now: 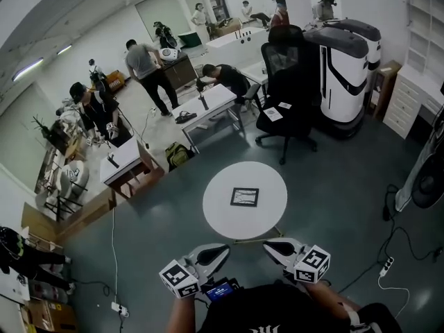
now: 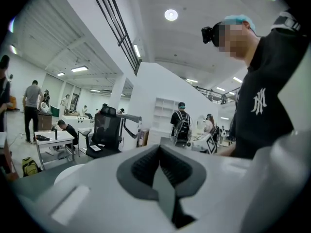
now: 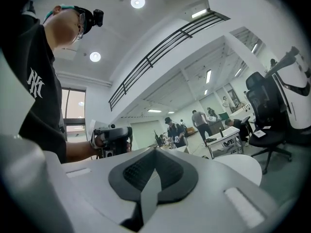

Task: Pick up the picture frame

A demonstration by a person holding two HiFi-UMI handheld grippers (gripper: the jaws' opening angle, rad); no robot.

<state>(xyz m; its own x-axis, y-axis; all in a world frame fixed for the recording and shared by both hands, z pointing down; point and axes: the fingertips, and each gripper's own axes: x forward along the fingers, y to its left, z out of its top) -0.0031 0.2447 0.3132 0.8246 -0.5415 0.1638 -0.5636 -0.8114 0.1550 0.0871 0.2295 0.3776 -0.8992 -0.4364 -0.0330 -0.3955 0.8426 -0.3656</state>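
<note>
The picture frame (image 1: 244, 197), small and dark-edged, lies flat near the middle of the round white table (image 1: 222, 214). Both grippers hang low in the head view, just in front of the table's near edge and apart from the frame. My left gripper (image 1: 225, 249) and right gripper (image 1: 268, 245) point towards each other, tips a short gap apart. Each one is shut and holds nothing. In the left gripper view the jaws (image 2: 163, 166) are shut, with the table (image 2: 73, 171) to the left. The right gripper view shows shut jaws (image 3: 155, 169) and the table (image 3: 240, 166) at right.
A black office chair (image 1: 288, 96) and a tall white-and-black machine (image 1: 343, 68) stand beyond the table. Desks with several people fill the far left. Cables and a power strip (image 1: 386, 266) lie on the floor at right, near a fan (image 1: 427, 179).
</note>
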